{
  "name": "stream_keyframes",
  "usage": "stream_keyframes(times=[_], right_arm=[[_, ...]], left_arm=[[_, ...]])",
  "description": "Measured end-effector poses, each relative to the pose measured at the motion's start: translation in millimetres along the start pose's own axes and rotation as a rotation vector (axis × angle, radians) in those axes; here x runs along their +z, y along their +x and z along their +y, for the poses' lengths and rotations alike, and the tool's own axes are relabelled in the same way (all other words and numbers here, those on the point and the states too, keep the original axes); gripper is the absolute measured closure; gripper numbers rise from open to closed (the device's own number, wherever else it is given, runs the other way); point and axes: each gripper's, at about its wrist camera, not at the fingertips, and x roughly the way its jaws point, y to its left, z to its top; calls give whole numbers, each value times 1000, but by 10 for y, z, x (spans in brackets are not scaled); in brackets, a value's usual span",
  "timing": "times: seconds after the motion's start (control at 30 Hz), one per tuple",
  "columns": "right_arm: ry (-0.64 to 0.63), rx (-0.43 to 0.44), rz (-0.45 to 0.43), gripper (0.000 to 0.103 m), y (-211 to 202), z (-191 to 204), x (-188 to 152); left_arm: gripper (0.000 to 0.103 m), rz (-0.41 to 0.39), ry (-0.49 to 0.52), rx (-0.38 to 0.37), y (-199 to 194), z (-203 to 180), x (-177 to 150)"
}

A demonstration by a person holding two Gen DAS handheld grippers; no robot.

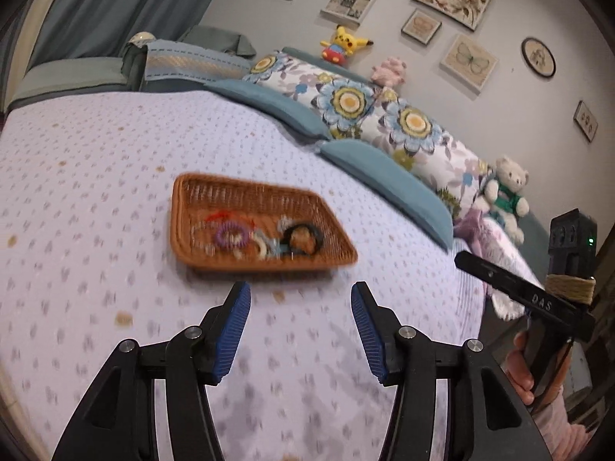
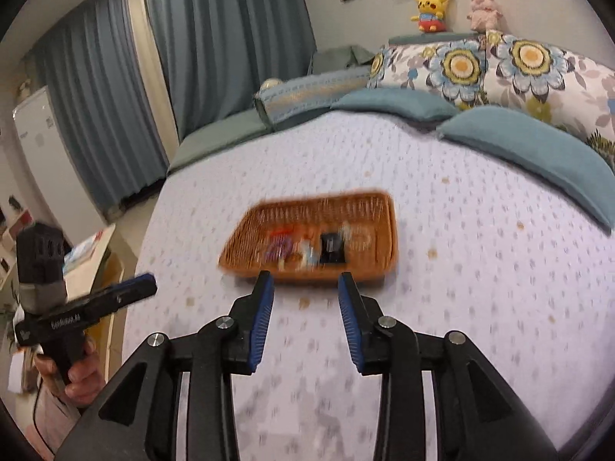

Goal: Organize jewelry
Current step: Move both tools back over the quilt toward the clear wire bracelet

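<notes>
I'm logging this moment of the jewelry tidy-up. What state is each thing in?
left gripper: open, empty, short of the basket
right gripper: open, empty, short of the basket
basket: flat on the bed, holding jewelry
purple ring: lying in the basket
black ring: lying in the basket
bed: made

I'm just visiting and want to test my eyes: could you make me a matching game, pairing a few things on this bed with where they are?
Things:
1. purple coiled hair tie
2. yellow plush toy
3. white teddy bear in a green top
4. brown wicker tray

Places:
A. up on the headboard ledge
B. lying on the dotted bedspread
C. inside the tray
D. beside the floral pillows

Pairs: 1-C, 2-A, 3-D, 4-B
</notes>
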Motion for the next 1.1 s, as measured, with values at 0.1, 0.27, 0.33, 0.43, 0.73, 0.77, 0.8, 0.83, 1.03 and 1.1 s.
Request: stream_keyframes(times=[0.1,0.27,0.33,0.43,0.73,0.77,0.8,0.83,1.03,1.1], right_arm=[[24,18,81,66,23,16,-457],[72,37,171,66,69,54,-1019],[61,50,199,66,70,123,-1195],[31,53,232,66,45,256,-1411],[18,34,267,66,22,329,-1628],[23,41,268,66,17,326,-1626],[31,50,272,66,-1,330,-1652],[37,58,276,66,-3,341,-1671],[34,85,323,66,79,514,-1804],[40,81,333,66,107,547,-1842]], left_arm=[[47,40,-1,19,-19,-53,-264],[47,108,-33,69,13,-22,-753],[47,122,-46,87,22,13,-915],[47,139,-59,123,65,42,-1098],[47,134,-83,221,213,207,-1308],[47,139,-91,228,226,233,-1333],[47,141,-102,223,230,252,-1339],[47,135,-108,219,225,263,-1331],[47,124,-95,231,242,227,-1339],[47,123,-82,232,245,214,-1347]])
